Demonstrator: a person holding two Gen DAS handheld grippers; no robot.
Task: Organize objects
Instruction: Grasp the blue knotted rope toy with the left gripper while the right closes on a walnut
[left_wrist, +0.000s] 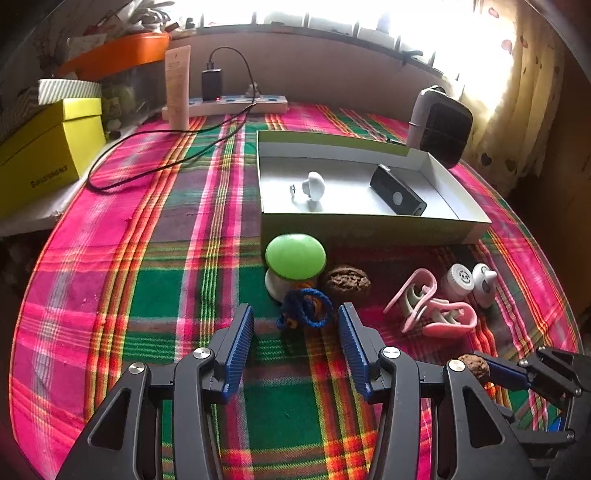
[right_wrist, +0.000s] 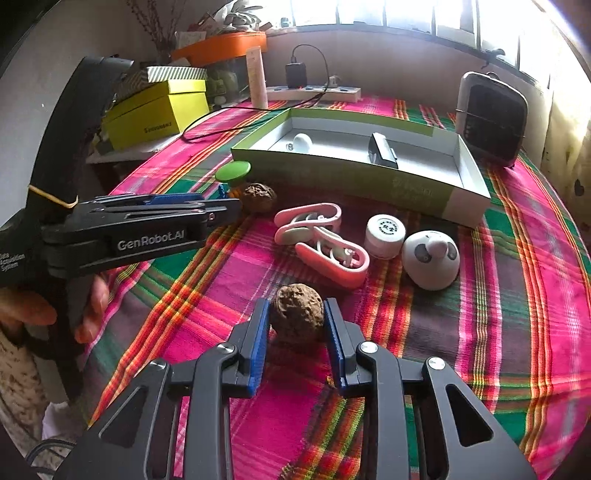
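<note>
**Right gripper on a walnut; left gripper spread before the cord**

The right gripper (right_wrist: 297, 319) pinches a walnut (right_wrist: 296, 314) between its blue pads, low over the plaid cloth (right_wrist: 498, 295) at the near side of the table. In the left wrist view the same nut (left_wrist: 476, 365) shows at the near right edge, held in the pads.

The left gripper (left_wrist: 295, 325) is spread, pads well apart and holding nothing. A blue cord (left_wrist: 304, 308) lies bunched just beyond its tips, roughly between them. Whether the pads touch the cord cannot be told.

Surroundings of the cord:
- A green mushroom (left_wrist: 294, 258) stands just behind it, touching or nearly so.
- A second walnut (left_wrist: 347, 282) lies just right of the mushroom.
- Two pink clips (left_wrist: 432, 302) lie further right, one overlapping the other.
- A white jar (left_wrist: 461, 278) and a white mouse figure (left_wrist: 484, 280) sit just right of the clips, side by side.

The open box (left_wrist: 369, 225) stands far of this row, its near wall close behind the mushroom. Inside lie a white mushroom (left_wrist: 314, 184) on the left and a black device (left_wrist: 397, 195) on the right, well apart.

At the far edge are a power strip (left_wrist: 240, 103) with a black charger (left_wrist: 211, 84), its cable (left_wrist: 147, 166) looping over the cloth on the left. A yellow box (left_wrist: 44, 155) stands far left and a speaker (left_wrist: 441, 129) far right, behind the open box.
</note>
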